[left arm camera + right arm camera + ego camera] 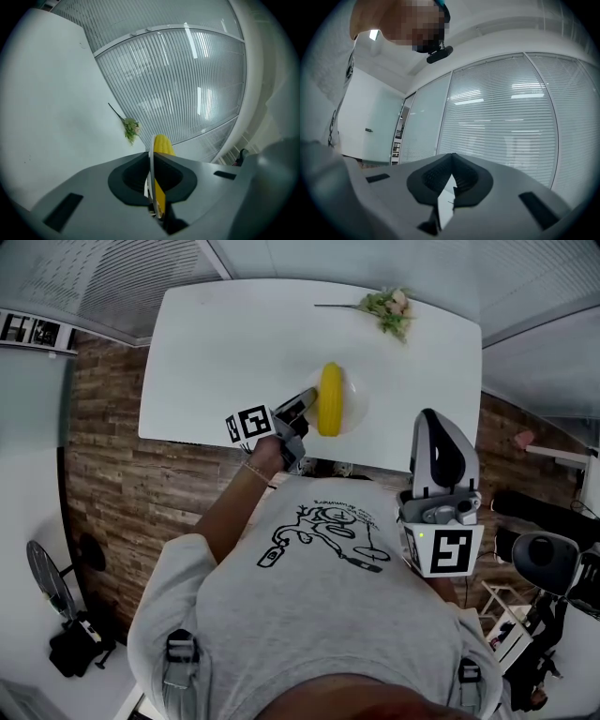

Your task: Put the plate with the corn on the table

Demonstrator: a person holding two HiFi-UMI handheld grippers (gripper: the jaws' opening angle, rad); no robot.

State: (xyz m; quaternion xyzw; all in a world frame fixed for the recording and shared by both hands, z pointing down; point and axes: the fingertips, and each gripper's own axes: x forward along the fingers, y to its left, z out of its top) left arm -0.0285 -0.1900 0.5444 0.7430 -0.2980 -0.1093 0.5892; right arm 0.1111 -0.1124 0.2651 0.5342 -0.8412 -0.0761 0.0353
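Observation:
A white plate (349,407) carrying a yellow corn cob (330,399) is over the white table (225,343), near its front edge. My left gripper (302,409) is shut on the plate's left rim. In the left gripper view the plate (151,174) shows edge-on between the jaws, with the corn (162,144) lying against it. Whether the plate rests on the table I cannot tell. My right gripper (429,418) is held at my right side, off the table; its jaws (451,178) meet at the tips with nothing in them.
A small flower sprig (390,307) lies at the table's far edge, also in the left gripper view (131,129). Wooden floor (103,474) lies left of the table. A chair and stands (544,559) are at the right. Window blinds (506,122) fill the right gripper view.

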